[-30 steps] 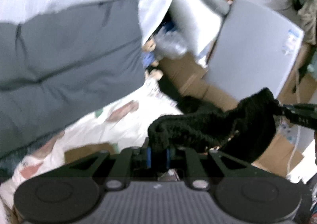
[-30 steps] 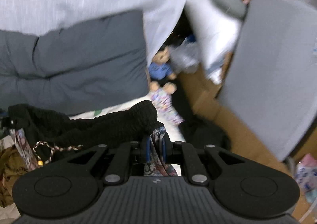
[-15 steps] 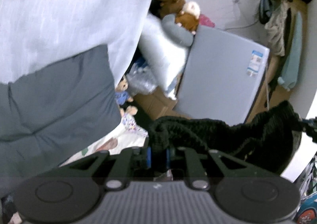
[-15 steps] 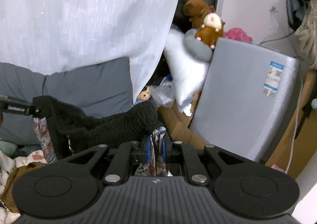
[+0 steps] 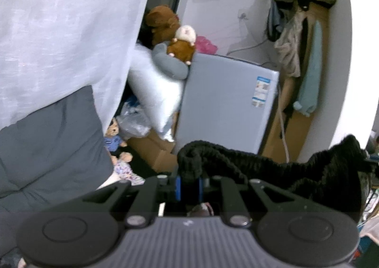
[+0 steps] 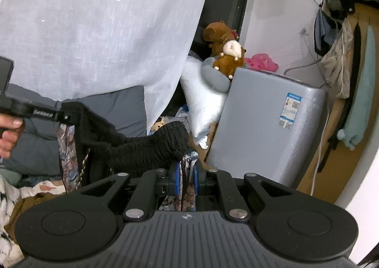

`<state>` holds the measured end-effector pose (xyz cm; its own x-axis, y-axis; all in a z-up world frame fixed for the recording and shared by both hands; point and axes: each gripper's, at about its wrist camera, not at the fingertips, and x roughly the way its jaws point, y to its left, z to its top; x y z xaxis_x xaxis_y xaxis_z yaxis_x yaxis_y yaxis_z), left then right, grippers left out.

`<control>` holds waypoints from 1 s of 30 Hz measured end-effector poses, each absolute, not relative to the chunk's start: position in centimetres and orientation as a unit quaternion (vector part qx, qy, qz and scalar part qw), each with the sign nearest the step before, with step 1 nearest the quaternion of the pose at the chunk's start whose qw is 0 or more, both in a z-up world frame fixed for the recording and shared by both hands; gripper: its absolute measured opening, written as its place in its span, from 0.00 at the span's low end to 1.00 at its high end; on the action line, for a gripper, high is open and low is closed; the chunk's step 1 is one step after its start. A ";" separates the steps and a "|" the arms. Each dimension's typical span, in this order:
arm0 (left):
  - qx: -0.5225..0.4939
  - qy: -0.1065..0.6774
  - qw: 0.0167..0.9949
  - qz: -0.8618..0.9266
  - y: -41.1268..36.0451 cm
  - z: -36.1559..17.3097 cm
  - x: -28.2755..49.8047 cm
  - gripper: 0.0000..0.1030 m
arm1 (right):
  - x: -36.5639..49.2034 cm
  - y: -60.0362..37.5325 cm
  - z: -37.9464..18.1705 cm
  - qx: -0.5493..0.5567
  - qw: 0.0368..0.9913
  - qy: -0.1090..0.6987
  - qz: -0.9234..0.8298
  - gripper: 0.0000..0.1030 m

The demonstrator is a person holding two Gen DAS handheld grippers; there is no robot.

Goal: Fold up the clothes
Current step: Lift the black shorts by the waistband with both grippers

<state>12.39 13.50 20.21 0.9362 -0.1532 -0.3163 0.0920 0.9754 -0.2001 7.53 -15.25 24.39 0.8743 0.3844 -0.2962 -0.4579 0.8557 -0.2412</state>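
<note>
Black knit garment (image 6: pixel 146 147) held up in the air between both tongs, high above the bed.
Left tongs (image 5: pixel 188 185) pinch one bunched corner, right tongs (image 6: pixel 184 179) clamp the other with a patterned fabric strip (image 6: pixel 187 168) caught in too. The top edge sags between them, so the move worth making, I'd say, is drawing the tongs apart evenly until it's taut and level, letting the body hang free of the clothes pile (image 6: pixel 14 199).

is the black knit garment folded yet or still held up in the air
Held up, unfolded: the black knit garment sags between the left gripper and right gripper, both clamped on it.
</note>
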 end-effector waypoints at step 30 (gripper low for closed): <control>-0.015 0.153 0.956 -0.251 7.2 20.7 0.1 0.14 | -9.1 -26.1 24.9 -0.153 0.948 0.145 0.237 0.11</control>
<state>0.11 7.20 20.68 0.8269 -0.4853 -0.2842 0.4759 0.8731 -0.1060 -9.15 -26.10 24.92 0.8450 0.4057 -0.3484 -0.4948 0.8402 -0.2217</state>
